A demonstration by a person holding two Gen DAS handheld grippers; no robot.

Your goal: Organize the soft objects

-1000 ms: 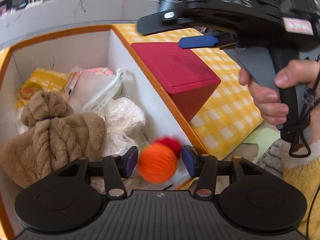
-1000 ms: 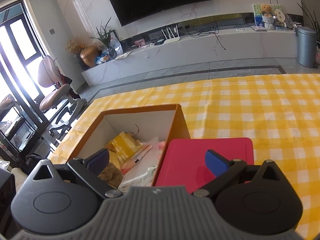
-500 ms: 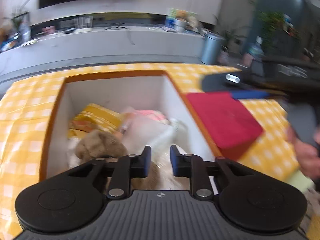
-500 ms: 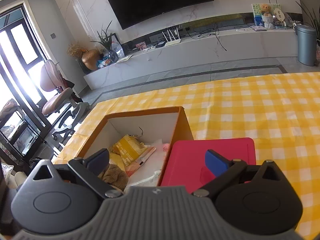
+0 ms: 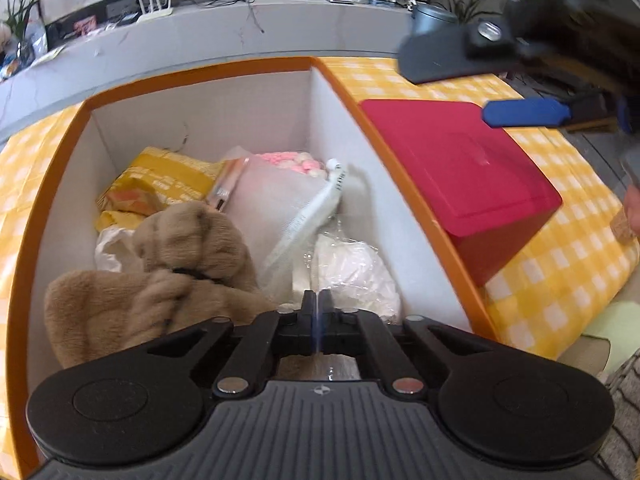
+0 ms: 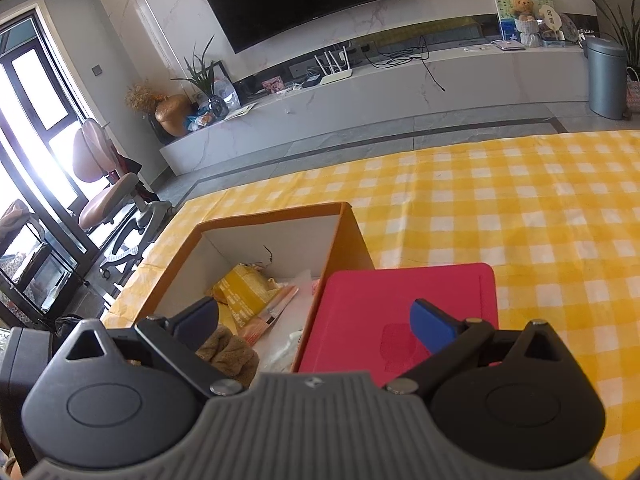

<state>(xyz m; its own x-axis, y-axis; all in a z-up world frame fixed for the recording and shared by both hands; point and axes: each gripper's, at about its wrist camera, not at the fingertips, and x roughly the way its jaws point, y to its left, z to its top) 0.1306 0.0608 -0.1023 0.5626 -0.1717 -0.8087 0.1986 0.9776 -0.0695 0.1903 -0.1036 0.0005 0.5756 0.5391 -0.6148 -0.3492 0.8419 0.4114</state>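
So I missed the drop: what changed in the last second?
The orange ball that sat between the left gripper's open fingers is gone from view, and those fingers have shut empty above the orange box. The right gripper stays open over the red lid; the box's contents look unmoved.

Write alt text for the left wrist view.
The shut left gripper hangs empty over an orange-rimmed box holding a tan plush toy, yellow packet and plastic bags. A red lid lies beside it on the yellow checked cloth.
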